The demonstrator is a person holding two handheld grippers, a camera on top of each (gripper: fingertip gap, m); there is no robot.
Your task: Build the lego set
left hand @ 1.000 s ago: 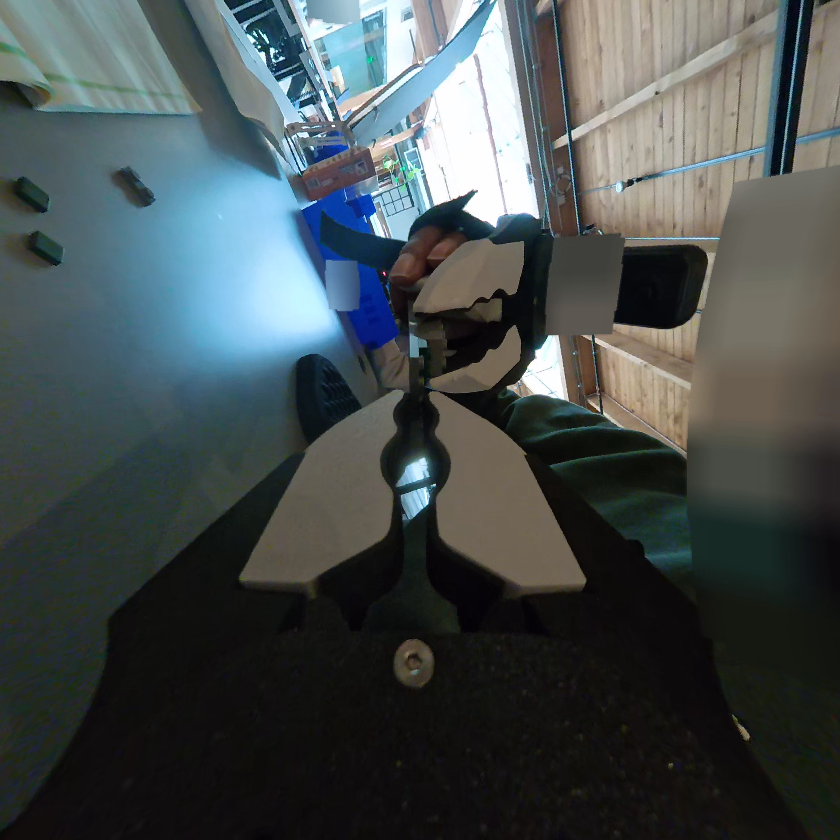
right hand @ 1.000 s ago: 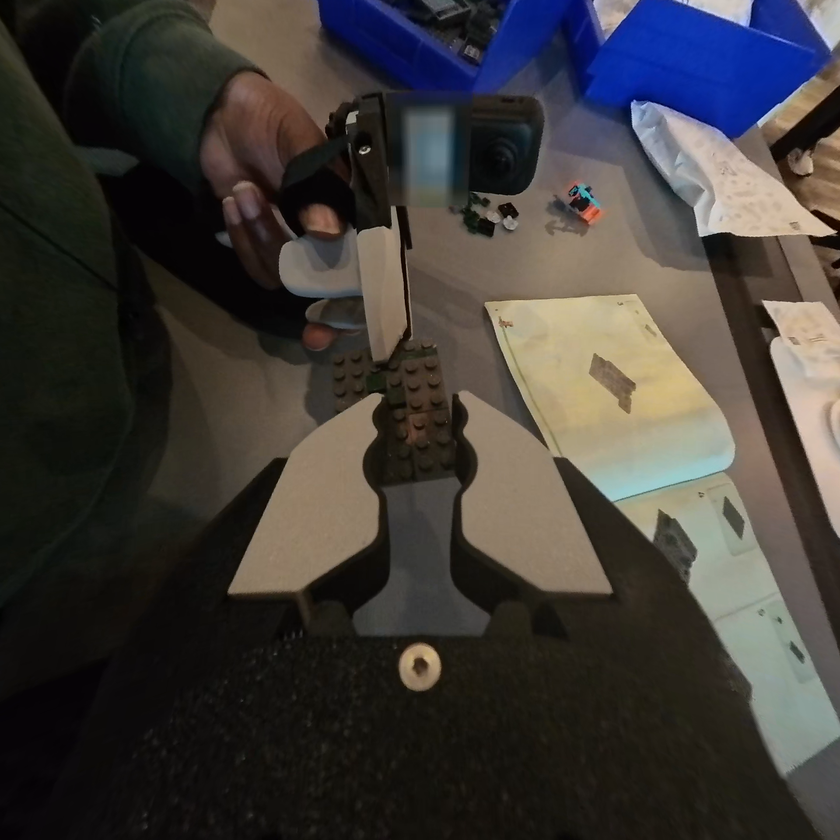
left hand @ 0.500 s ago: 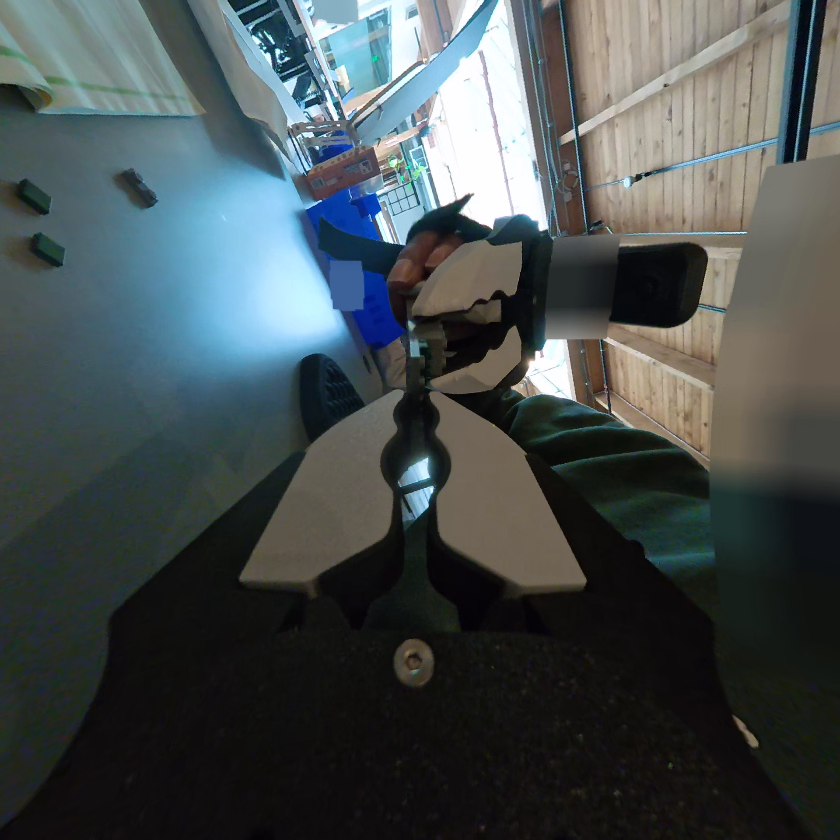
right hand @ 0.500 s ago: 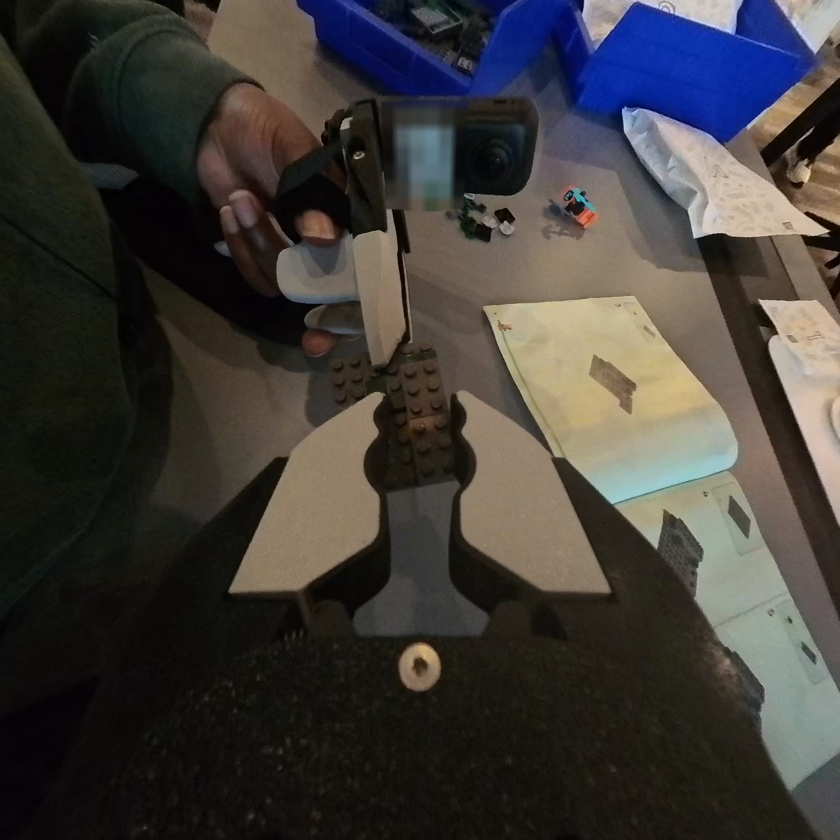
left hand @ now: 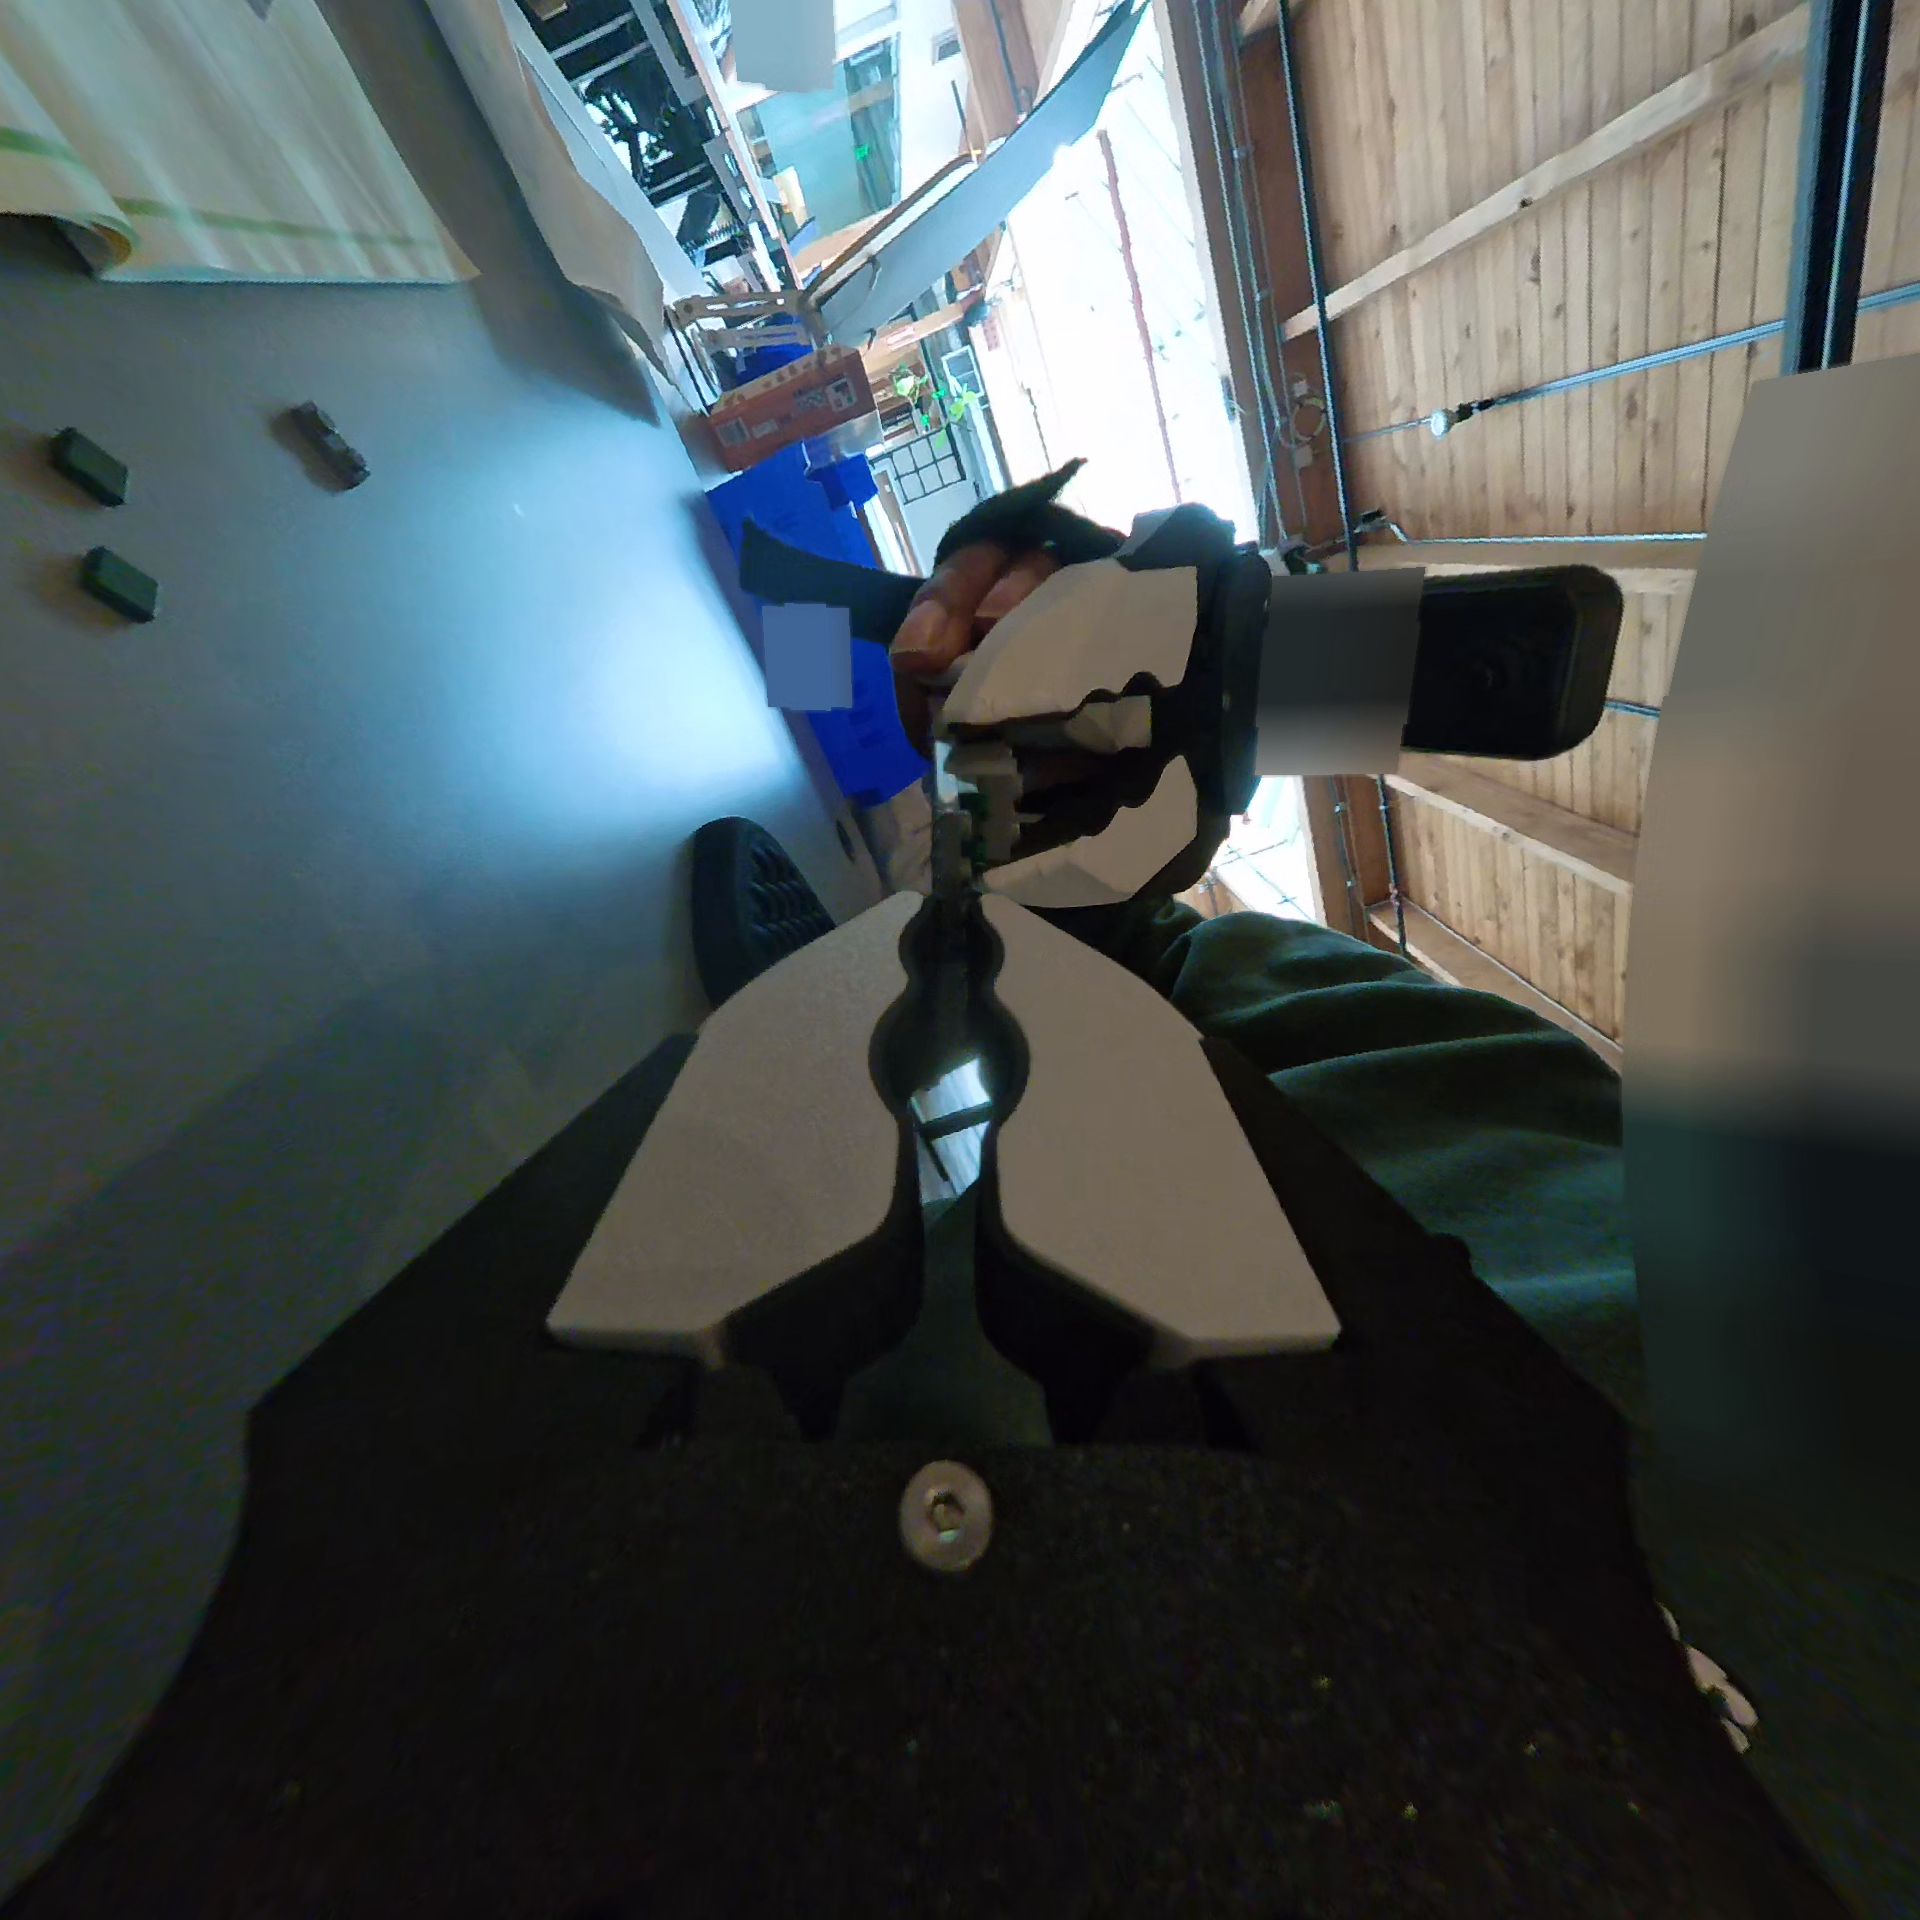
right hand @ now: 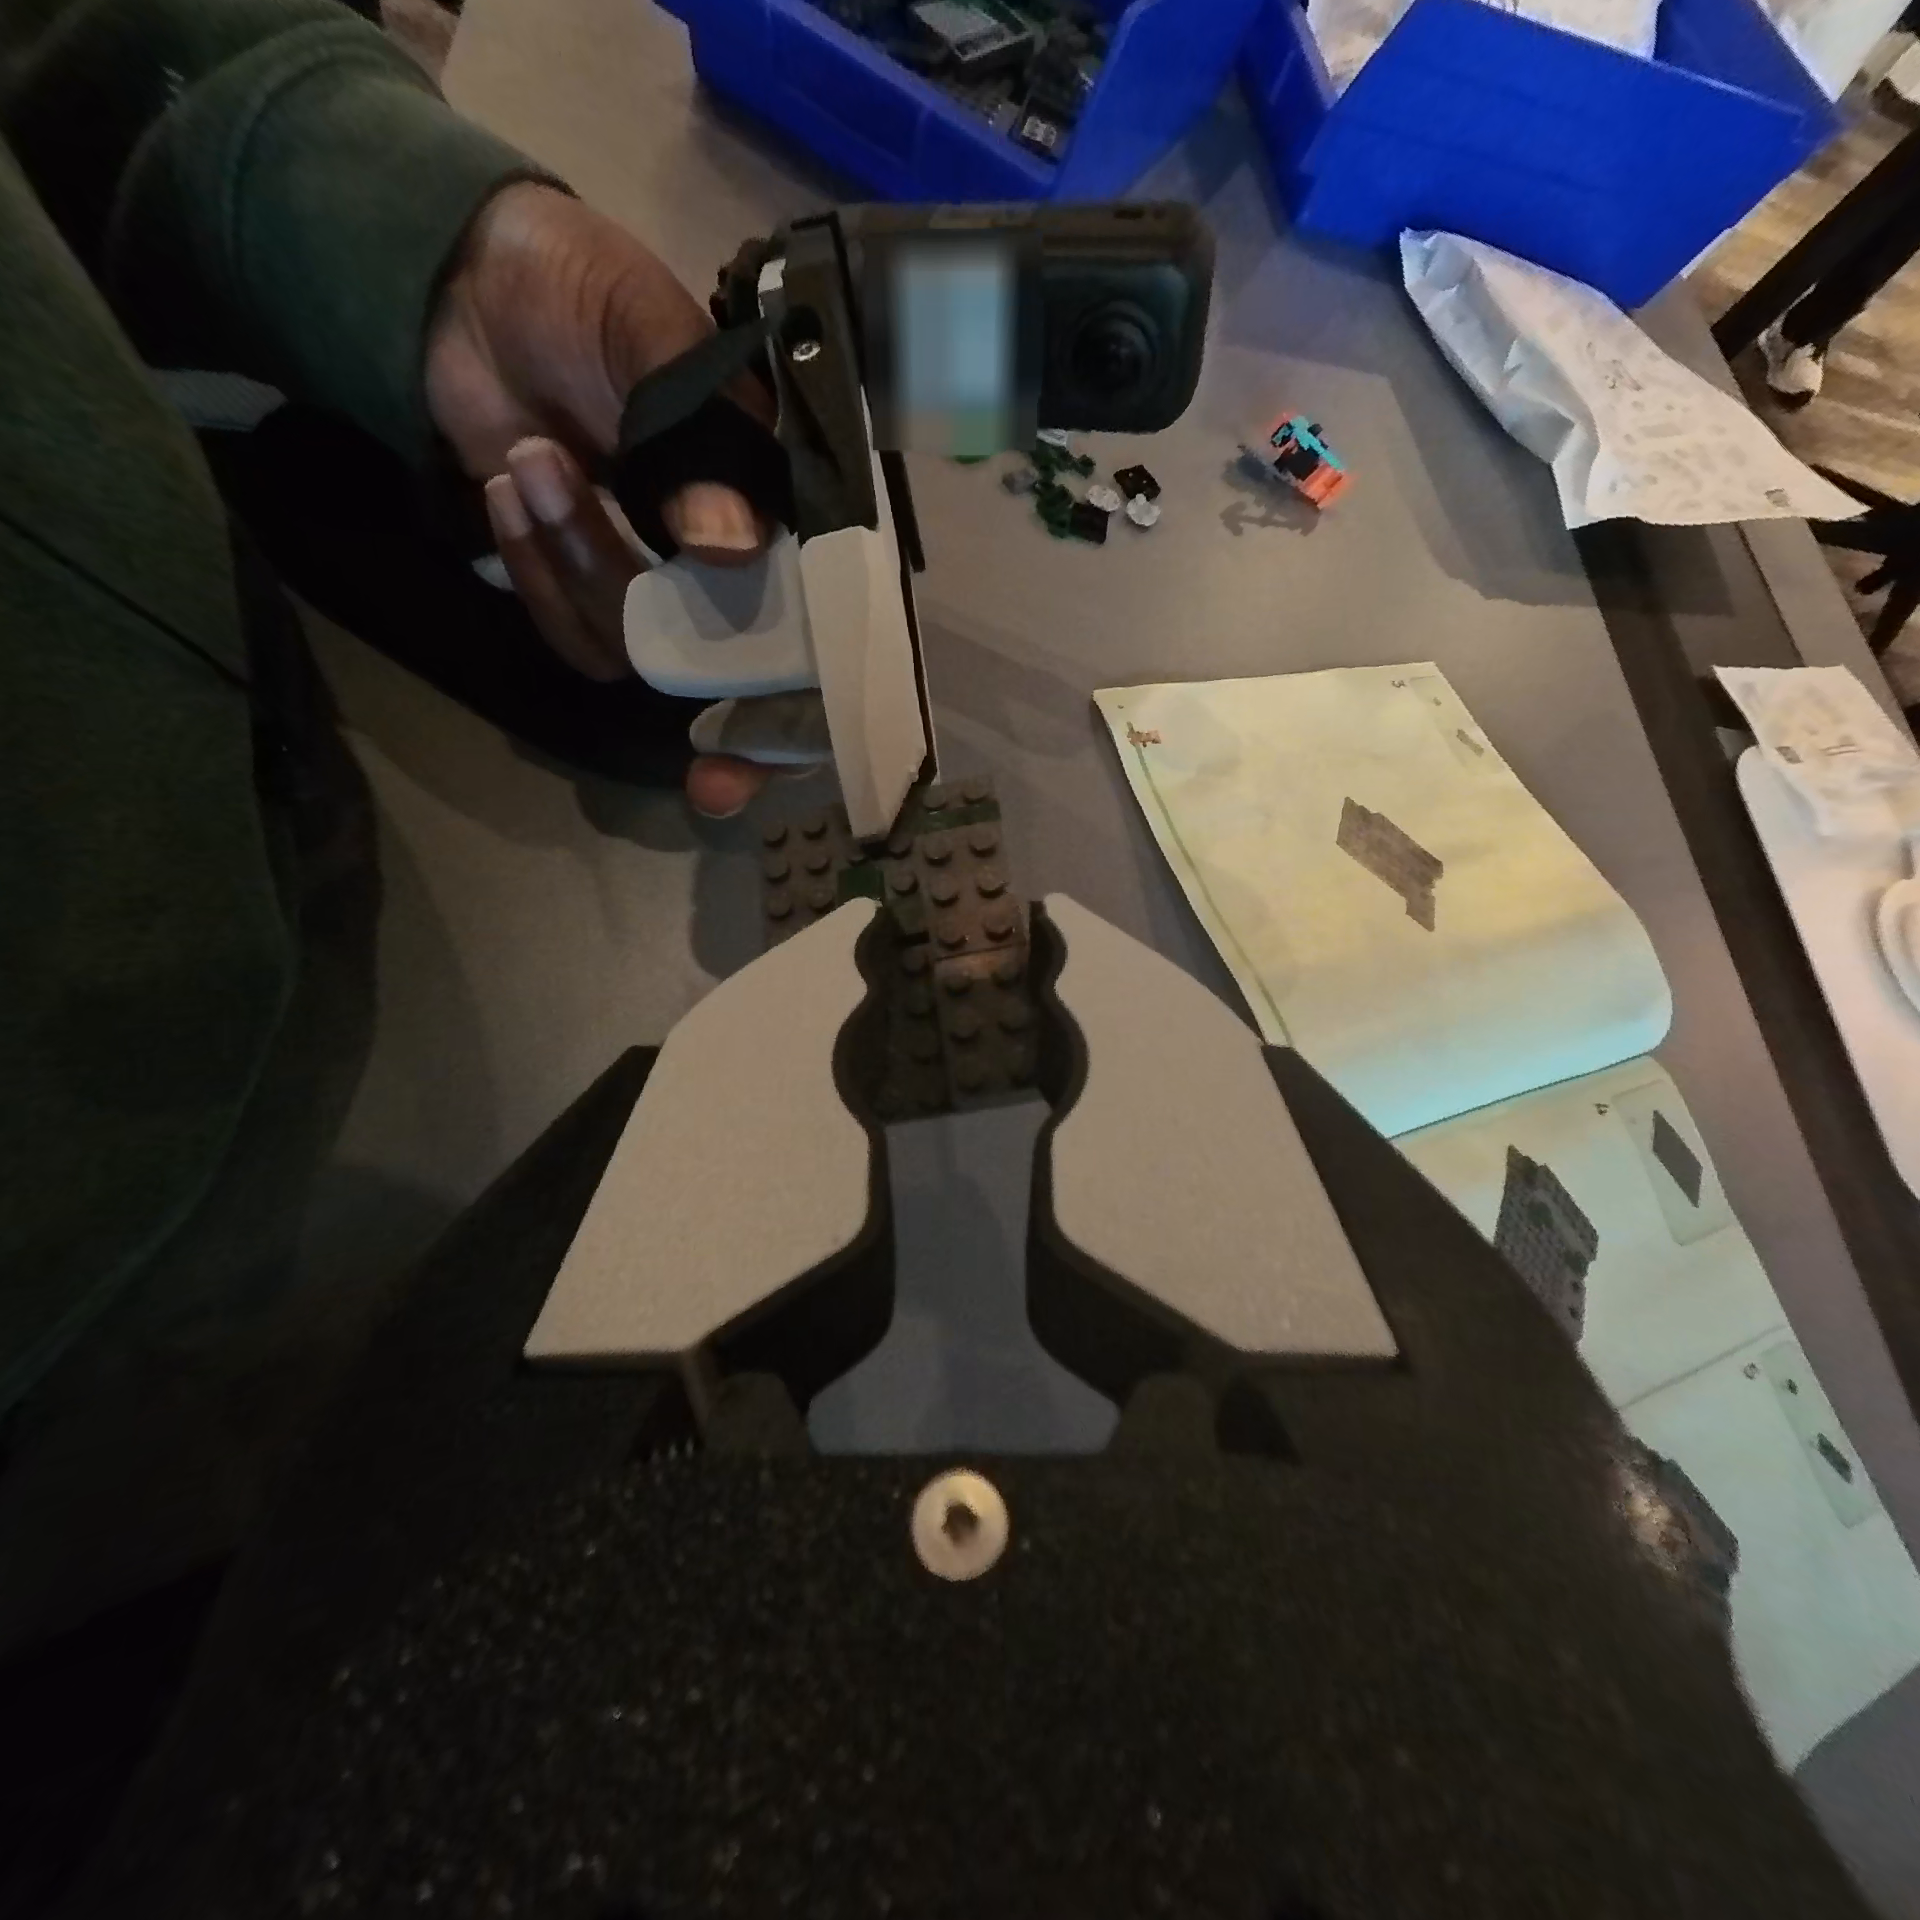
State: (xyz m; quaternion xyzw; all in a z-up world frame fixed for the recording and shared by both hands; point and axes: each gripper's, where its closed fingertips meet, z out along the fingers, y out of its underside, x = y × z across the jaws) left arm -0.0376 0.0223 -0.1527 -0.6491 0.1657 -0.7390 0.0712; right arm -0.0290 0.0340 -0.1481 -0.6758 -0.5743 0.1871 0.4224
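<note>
Both tools are clamping the dark plate assembly (right hand: pixel 951 956) above the surface (right hand: pixel 1039 623): the right tool (right hand: pixel 951 914) across its width, the left tool (left hand: pixel 954 909) edge-on. Light, stiff, likely snapping apart if twisted; gripping flat faces looks safest.

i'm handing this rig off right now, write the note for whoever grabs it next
Right tongs: shut on the plate assembly, a dark studded build held above the table.
Left tongs: shut on the same assembly from the other side, gripping its edge.
Both pairs hold it between them, so do not let go of both at once.
Parts: loose pieces and a small coloured build lie farther out on the table; blue bins stand at the far edge; the open manual lies to the right.
Done: several plates joined.
Left: the remaining steps in the manual.
</note>
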